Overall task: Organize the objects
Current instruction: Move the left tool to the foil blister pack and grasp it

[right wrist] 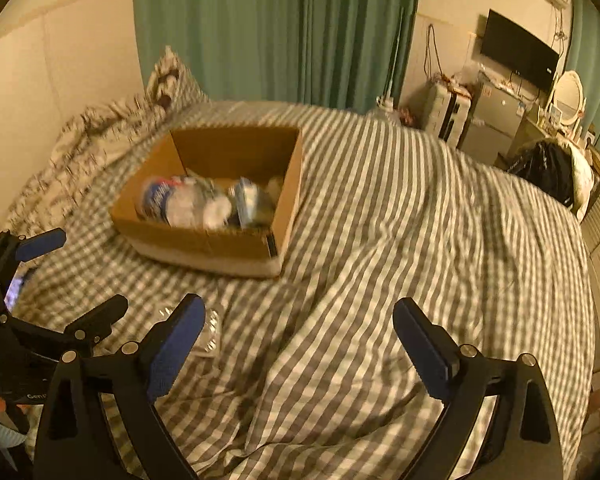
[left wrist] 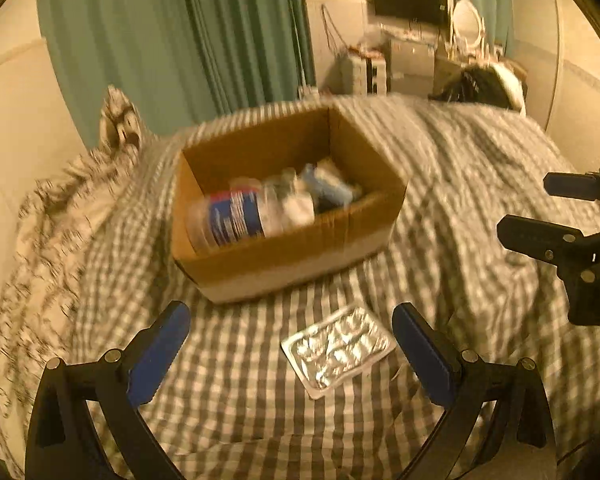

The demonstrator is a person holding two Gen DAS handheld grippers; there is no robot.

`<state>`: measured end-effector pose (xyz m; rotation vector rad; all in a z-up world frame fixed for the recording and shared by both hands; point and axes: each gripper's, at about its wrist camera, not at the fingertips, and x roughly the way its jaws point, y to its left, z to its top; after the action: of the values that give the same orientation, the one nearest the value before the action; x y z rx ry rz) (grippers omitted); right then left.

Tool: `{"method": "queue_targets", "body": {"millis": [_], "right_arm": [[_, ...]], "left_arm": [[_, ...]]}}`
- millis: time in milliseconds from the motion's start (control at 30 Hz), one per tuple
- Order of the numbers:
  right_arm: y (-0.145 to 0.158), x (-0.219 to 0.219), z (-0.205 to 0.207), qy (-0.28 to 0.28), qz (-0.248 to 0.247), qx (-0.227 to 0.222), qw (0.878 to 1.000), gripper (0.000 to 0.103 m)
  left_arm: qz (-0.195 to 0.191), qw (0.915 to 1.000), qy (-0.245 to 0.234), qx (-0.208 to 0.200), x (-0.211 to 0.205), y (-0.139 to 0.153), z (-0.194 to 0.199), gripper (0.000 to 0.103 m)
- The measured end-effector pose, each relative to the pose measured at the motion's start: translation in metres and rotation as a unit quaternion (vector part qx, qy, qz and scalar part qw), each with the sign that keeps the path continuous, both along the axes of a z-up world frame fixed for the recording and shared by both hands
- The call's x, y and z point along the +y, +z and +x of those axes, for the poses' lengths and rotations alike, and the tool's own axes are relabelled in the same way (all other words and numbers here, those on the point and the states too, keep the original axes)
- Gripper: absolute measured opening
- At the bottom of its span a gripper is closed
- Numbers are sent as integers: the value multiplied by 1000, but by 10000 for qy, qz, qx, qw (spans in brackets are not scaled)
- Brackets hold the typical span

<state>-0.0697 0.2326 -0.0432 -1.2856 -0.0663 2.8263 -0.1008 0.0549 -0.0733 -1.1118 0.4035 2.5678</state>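
A silver blister pack [left wrist: 338,350] lies on the checked bedspread [left wrist: 240,400], between the open fingers of my left gripper [left wrist: 292,340] and just in front of them. Behind it stands an open cardboard box [left wrist: 300,258] holding a clear bottle with a blue label [left wrist: 236,218] and several small packs. My right gripper [right wrist: 300,336] is open and empty over bare bedspread, to the right of the box [right wrist: 204,242]. The blister pack [right wrist: 212,334] shows partly behind its left finger. The right gripper also shows in the left wrist view [left wrist: 540,208], open.
A crumpled patterned pillow [left wrist: 60,216] lies left of the box by the wall. Green curtains [left wrist: 172,40] hang behind the bed. A TV [right wrist: 518,58], a mirror and cluttered furniture stand at the far right. A dark bag [right wrist: 544,172] sits at the bed's far corner.
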Motion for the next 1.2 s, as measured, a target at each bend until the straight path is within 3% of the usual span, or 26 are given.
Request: {"method": "queue_targets", "body": {"millis": [200,433,533,667,1067,1200], "right_arm": [[-55,5,-13,-31,-106,-437,9990,95],[-89,18,-28,-349,-342,-825,9954,95],[-95,18,-31,-416,-446,-856,9945,95],[-98,18,-33,-442,-468,-863,9942,95],[-108,19,-39,-494,-485,-1029,9923,95],[-110,21,-39,-523,-516,-1055,9917,95]], "left_arm": [[103,9975,69,-693,-3,-56,-16,103],[-301,9898,-2,-1391,8,-99,-26,103],[-663,9860,-100,-1527,19,-117,-23,103],[-950,9847,-174,-1453,28,-125,-18,103],[-711,9912,-451,-1018,38,-111,-22,103],[-455,9907,-650,-1103,41,-114,-29,103]]}}
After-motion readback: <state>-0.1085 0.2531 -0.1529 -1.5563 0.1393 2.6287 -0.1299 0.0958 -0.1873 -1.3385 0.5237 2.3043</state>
